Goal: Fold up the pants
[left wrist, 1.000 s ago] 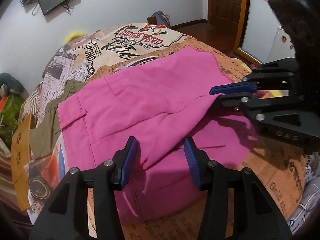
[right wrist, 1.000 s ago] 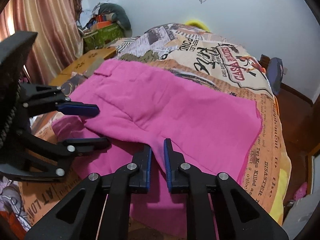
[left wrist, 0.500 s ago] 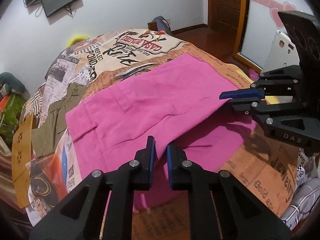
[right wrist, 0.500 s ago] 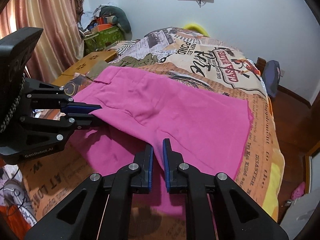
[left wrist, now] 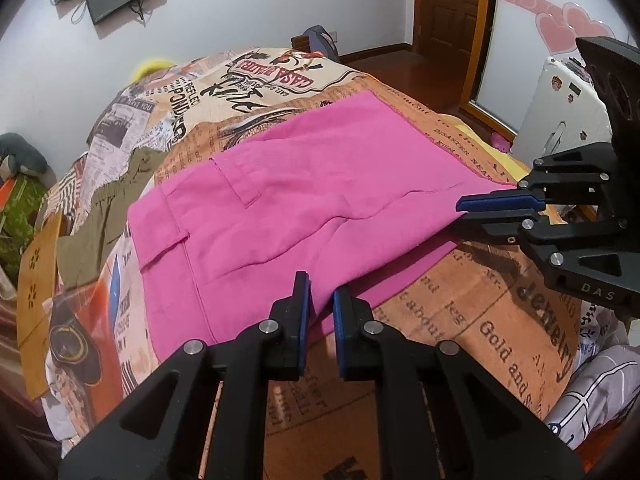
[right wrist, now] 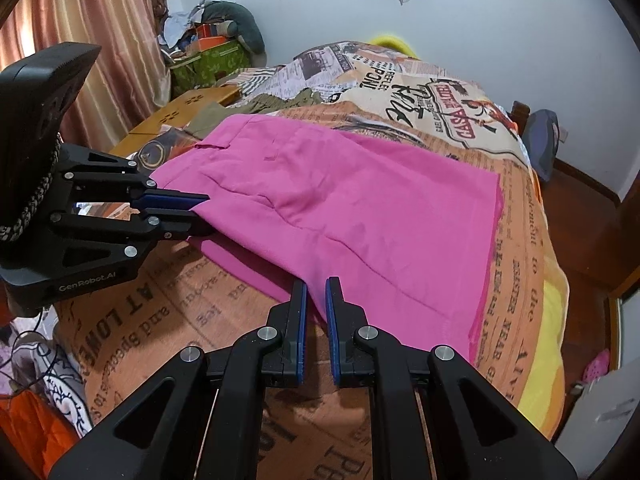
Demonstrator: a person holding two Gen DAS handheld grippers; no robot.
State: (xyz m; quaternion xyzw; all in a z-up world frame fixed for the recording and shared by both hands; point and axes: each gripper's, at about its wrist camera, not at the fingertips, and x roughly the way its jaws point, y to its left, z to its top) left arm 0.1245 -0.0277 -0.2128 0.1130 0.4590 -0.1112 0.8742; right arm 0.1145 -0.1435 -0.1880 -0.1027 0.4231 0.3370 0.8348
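The pink pants (left wrist: 304,188) lie folded in half on the newspaper-print bedspread (left wrist: 492,320), waistband to the left. My left gripper (left wrist: 321,294) is shut on the near edge of the upper layer near the waist end. My right gripper (right wrist: 316,292) is shut on the same near edge further toward the leg end, and it shows at the right of the left wrist view (left wrist: 466,210). The left gripper appears at the left of the right wrist view (right wrist: 200,210). The pants (right wrist: 360,208) have their upper layer held slightly above the lower one along the near edge.
An olive garment (left wrist: 108,208) lies bunched left of the pants. A wooden board (left wrist: 36,280) sits at the bed's left edge. A cluttered pile and curtain (right wrist: 100,40) stand beyond it. A white appliance (left wrist: 560,112) and wooden door (left wrist: 448,8) are on the right.
My left gripper closed on the pants' near edge. Both grippers pulled back and up, drawing the upper layer toward the near side of the bed.
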